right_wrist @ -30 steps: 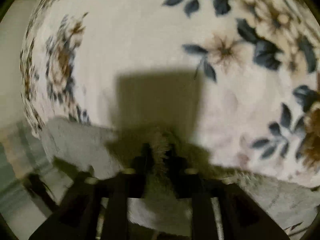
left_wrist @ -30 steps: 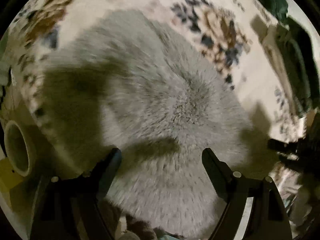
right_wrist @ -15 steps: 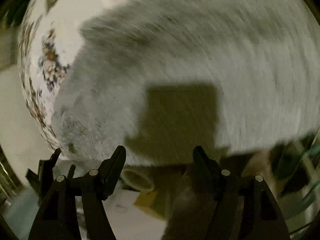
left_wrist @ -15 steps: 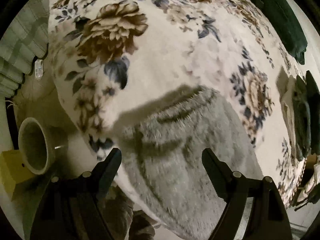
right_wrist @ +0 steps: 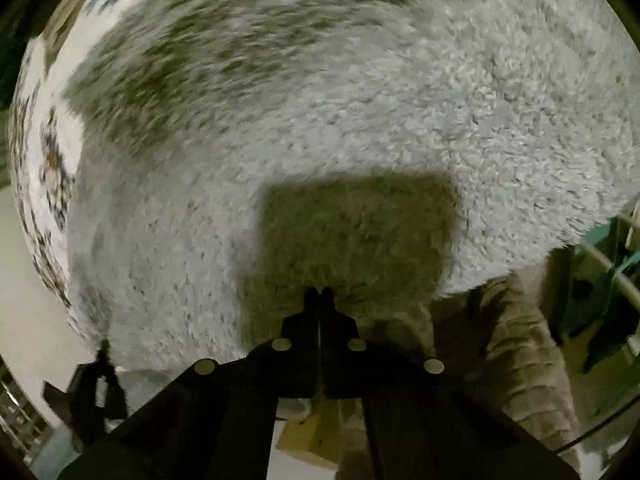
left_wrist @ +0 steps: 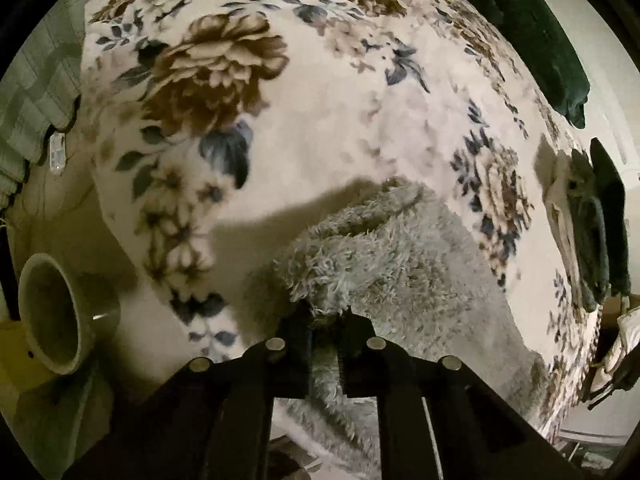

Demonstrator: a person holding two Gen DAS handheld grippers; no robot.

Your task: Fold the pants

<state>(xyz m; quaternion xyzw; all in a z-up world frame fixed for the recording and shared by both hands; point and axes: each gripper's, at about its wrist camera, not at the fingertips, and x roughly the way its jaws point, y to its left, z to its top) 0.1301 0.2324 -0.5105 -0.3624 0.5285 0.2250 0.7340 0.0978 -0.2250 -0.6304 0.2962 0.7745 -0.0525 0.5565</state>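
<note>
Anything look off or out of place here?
Nothing stands out. The left hand-held gripper pinches a bunched edge of the grey fuzzy pants on the floral blanket; the right hand-held gripper is shut at their edge.

one pants (left_wrist: 400, 264), two hand-held grippers (left_wrist: 325, 316) (right_wrist: 319, 294)

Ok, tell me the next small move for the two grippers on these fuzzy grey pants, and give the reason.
Probably lift both grippers a little and carry the near edge forward. The left gripper is shut on a raised bunch of the grey pants, and the right gripper is closed at their near edge, so both ends look ready to fold across the floral blanket.
</note>
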